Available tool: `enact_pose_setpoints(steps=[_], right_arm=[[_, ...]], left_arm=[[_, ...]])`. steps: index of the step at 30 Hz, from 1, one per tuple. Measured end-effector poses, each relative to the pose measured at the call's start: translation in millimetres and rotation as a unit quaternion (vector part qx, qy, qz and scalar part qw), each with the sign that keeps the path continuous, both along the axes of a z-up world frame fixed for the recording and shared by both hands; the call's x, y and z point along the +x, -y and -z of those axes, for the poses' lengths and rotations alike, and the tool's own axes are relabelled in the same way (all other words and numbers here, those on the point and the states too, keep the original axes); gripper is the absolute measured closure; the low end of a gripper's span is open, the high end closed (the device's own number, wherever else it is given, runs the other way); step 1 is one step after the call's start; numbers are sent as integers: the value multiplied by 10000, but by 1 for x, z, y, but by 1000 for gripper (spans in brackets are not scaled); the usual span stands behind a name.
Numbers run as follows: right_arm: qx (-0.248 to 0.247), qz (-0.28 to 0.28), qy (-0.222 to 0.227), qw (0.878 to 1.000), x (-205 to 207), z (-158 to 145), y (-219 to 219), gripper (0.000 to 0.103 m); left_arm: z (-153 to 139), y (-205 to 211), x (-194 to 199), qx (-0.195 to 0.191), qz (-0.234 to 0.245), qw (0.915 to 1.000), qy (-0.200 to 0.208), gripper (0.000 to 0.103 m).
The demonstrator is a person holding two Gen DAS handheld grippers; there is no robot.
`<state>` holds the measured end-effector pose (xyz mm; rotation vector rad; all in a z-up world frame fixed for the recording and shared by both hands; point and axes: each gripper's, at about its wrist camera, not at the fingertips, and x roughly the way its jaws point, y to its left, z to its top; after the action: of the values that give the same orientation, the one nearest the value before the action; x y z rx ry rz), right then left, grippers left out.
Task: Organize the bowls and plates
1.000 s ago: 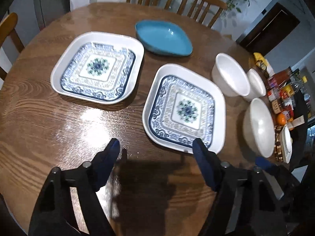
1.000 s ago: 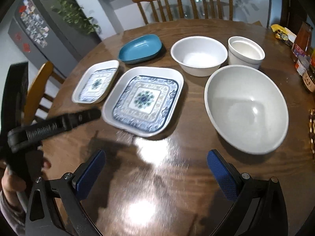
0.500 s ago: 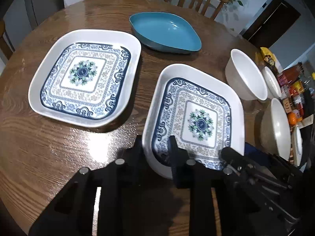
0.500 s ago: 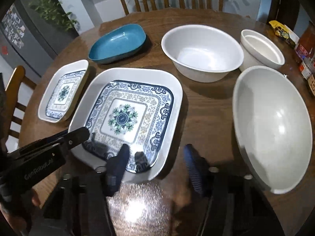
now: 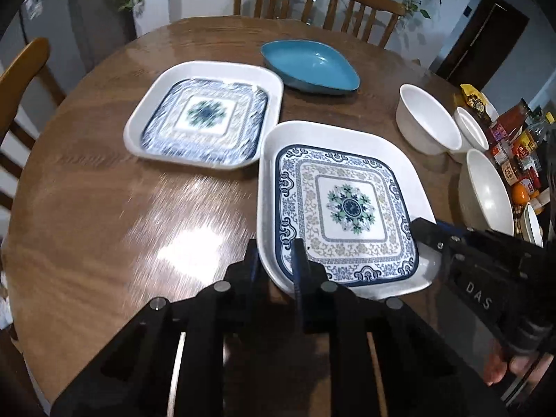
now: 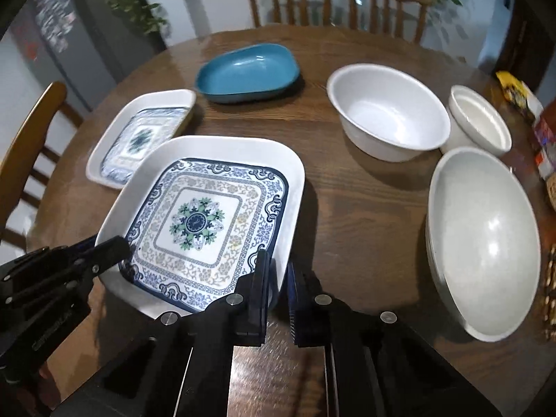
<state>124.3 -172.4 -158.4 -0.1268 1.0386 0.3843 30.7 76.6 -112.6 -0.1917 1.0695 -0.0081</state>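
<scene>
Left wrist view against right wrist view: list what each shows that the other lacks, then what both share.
Only the left wrist view: the orange among the jars, and the dark door.

Only the right wrist view: the fridge with magnets.

Both: the near patterned plate, gripped at its edge by the left gripper and right gripper, plus the blue dish.

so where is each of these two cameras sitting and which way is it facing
Left wrist: rides the left gripper, facing across the round table; its fingers clamp the near patterned plate at its near-left rim, and the right gripper enters from the right.
Right wrist: rides the right gripper, clamping that plate at its near-right rim; the left gripper shows at left.
Shared: that plate, second patterned plate, blue dish, three white bowls.
</scene>
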Motion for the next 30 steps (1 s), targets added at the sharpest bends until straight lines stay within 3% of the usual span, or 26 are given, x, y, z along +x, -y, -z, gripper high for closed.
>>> enact_pose_setpoints(steps=[5, 10, 12, 14, 18, 22, 30], right_arm=[[-110, -255, -114, 9995, -22, 9, -2, 92], [-299, -337, -187, 9988, -31, 25, -7, 92], [-231, -341, -97, 9991, -34, 25, -10, 91], [-106, -303, -139, 9994, -32, 27, -9, 91], [160, -294, -193, 9993, -36, 20, -1, 82], [324, -166, 7, 9993, -38, -4, 10, 68], [636, -74, 194, 9978, -34, -47, 10, 67]], left_arm=[[9, 0, -28, -45, -76, 9999, -102, 87], [27, 6, -32, 33, -124, 9993, -350, 89], [28, 8, -34, 224, -89, 9995, -205, 88], [27, 5, -34, 169, -65, 9996, -193, 84], [15, -8, -39, 185, -191, 9996, -21, 47], [-6, -29, -39, 194, -392, 9989, 177, 43], [-46, -63, -31, 280, -692, 9960, 494, 37]])
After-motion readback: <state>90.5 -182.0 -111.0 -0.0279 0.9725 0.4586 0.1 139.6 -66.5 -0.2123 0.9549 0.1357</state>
